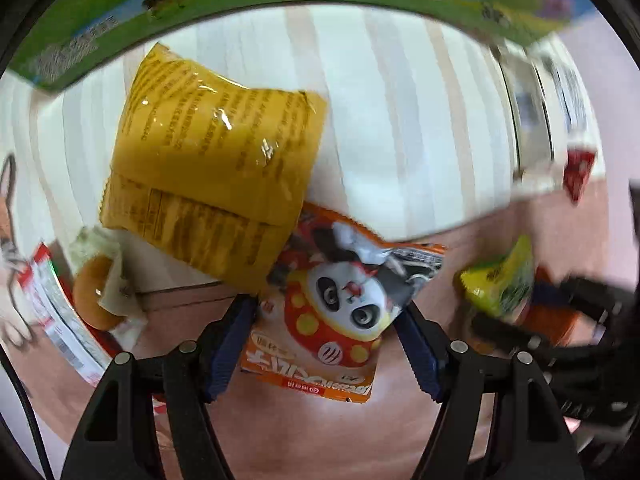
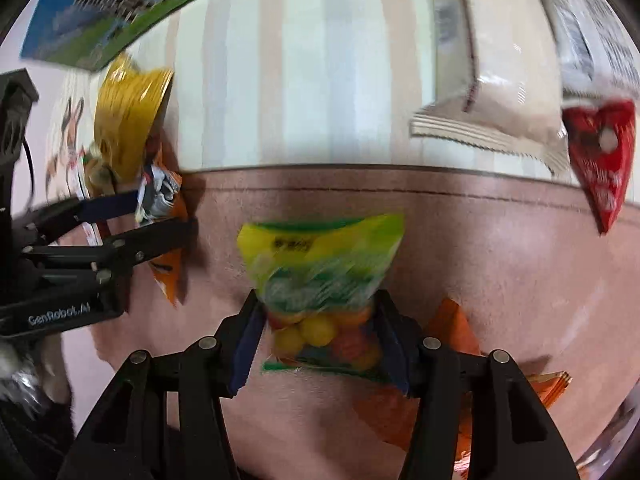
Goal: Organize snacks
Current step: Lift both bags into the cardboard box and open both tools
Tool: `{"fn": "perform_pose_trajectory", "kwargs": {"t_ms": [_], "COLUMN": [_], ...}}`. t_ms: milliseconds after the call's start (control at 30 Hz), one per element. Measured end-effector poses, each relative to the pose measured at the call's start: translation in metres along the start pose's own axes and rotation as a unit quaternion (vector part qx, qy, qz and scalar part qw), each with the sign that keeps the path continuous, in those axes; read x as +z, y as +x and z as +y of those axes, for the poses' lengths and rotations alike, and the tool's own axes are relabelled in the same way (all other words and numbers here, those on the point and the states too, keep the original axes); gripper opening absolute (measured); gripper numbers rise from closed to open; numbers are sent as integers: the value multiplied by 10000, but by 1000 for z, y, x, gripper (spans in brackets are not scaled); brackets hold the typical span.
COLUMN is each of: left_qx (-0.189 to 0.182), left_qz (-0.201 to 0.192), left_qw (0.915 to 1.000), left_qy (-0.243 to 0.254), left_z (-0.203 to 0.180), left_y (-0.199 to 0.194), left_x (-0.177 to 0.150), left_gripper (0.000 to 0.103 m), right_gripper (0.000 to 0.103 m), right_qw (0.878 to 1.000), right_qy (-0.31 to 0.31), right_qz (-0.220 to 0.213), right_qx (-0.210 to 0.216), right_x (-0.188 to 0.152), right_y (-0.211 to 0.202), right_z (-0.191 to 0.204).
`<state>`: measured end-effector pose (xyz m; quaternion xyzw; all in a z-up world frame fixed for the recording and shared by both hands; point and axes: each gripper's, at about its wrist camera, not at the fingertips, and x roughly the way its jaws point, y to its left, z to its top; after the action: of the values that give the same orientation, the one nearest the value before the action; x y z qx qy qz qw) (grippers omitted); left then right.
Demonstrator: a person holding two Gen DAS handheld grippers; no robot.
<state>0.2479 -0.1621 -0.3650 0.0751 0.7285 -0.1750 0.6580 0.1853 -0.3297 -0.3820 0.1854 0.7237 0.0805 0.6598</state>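
Observation:
My left gripper point(image 1: 326, 312) is shut on an orange panda snack bag point(image 1: 340, 300), its blue pads pressing both side edges. Behind it a large yellow bag point(image 1: 212, 160) lies half on a pale striped tray point(image 1: 400, 120). In the right wrist view my right gripper point(image 2: 320, 308) is shut on a green-and-yellow bag of round candies point(image 2: 320, 264), held above the pink tabletop point(image 2: 500, 248). That view also has the left gripper point(image 2: 164, 210) at the left edge with the orange panda bag point(image 2: 170, 276) hanging between its fingers. The right gripper point(image 1: 560, 308) shows blurred at the left wrist view's right side.
A green-and-blue carton point(image 1: 120, 8) stands behind the tray. A doughnut packet point(image 1: 96, 296) and a red-and-white packet point(image 1: 52, 312) lie at the left. White packets point(image 2: 500, 100) and a red packet point(image 2: 600, 160) sit at the tray's right end. Orange packets point(image 2: 452, 328) lie under my right gripper.

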Motion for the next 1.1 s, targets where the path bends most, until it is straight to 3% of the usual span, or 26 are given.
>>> {"fn": "perform_pose_trajectory", "kwargs": {"t_ms": [100, 167, 267, 367, 467, 700, 967, 1100], "left_qx": [-707, -848, -453, -294, -32, 136, 350, 353], "left_qz": [189, 238, 191, 222, 116, -163, -143, -283], "left_qw": [9966, 9952, 9983, 9993, 9999, 9994, 9991, 9985], "left_qy": [-373, -438, -302, -65, 95, -290, -212, -293], "left_z": [-2, -6, -12, -20, -30, -38, -61, -57], "left_y": [-3, -3, 4, 18, 26, 25, 44, 25], "left_x": [2, 0, 0, -1, -4, -19, -26, -30], "left_gripper": [68, 68, 68, 68, 62, 57, 57, 54], "right_gripper": [58, 58, 58, 59, 59, 55, 56, 52], "right_qw": [9991, 9986, 9984, 9987, 9991, 9981, 9977, 9974], "right_qy": [319, 379, 412, 392, 353, 400, 369, 275], "right_qz": [-35, -52, -87, -109, -141, -445, -379, -441], "right_qx": [289, 373, 374, 317, 205, -150, -432, -493], "right_x": [4, -1, -1, -8, -17, -19, -12, -16], "right_y": [-7, -16, -23, -21, -6, 1, 28, 25], "right_z": [-11, -30, -43, -46, -25, -9, 14, 24]}}
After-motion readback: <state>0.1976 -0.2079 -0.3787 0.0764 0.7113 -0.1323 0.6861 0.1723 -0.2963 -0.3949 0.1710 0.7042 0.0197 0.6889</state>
